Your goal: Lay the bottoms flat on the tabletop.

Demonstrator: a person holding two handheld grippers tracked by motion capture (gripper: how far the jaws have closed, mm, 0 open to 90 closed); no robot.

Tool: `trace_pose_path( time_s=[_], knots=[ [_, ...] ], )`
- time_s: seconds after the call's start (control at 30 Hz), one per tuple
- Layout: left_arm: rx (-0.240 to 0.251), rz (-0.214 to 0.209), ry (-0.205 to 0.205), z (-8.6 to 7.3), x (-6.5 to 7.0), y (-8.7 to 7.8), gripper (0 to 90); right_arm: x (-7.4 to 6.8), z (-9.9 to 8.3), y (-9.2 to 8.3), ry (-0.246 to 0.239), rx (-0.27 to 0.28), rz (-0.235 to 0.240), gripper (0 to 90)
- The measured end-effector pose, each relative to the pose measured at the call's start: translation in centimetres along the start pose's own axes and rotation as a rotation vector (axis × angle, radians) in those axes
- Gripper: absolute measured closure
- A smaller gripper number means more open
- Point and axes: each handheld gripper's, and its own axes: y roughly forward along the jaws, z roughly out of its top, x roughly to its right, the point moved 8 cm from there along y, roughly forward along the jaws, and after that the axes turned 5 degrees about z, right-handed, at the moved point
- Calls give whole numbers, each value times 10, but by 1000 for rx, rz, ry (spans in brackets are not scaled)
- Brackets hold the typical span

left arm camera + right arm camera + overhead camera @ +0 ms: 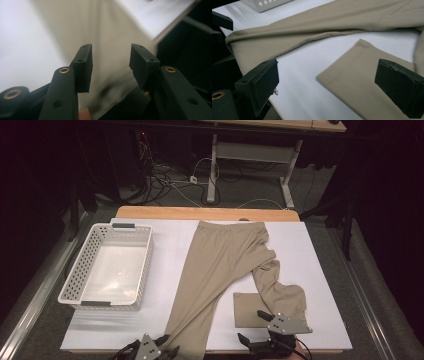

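A pair of beige trousers (220, 265) lies flat on the white mat (310, 270), waistband at the far edge. One leg runs straight to the near edge; the other bends back, its cuff (247, 310) lying flat near the front. My left gripper (168, 345) stands open at the near edge beside the straight leg's end. In the left gripper view the blurred cloth (105, 30) lies beyond the parted left gripper (111, 62), untouched by the pads. My right gripper (251, 326) is open just in front of the cuff (362, 75), and nothing lies between the right gripper (329, 82) pads.
A white perforated basket (80, 265) stands empty at the mat's left side, its corner (262, 5) also in the right gripper view. The wooden table edge (200, 212) runs along the back. Beyond it are a desk frame and cables on the floor.
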Motion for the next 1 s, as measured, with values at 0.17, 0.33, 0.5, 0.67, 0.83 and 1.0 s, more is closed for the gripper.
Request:
trace_pose_path(
  time_s=[0.17, 0.33, 0.5, 0.67, 0.83, 1.0],
  knots=[
    [-18, -85, 61, 13, 28, 30, 512, 5, -10, -17, 21, 0, -41, 62],
    [-63, -110, 99, 18, 39, 57, 523, 8, -17, -30, 42, 1, -75, 64],
    [-55, -122, 97, 22, 37, 61, 834, 10, -23, -36, 52, -1, -88, 66],
    [-56, -176, 112, 21, 50, 54, 850, 12, -23, -38, 56, 3, -91, 67],
    [-36, -248, 137, 21, 63, 44, 850, 9, -21, -35, 48, 1, -81, 67],
    [-10, -257, 131, 22, 59, 40, 741, 8, -21, -30, 44, -6, -68, 67]
  ],
)
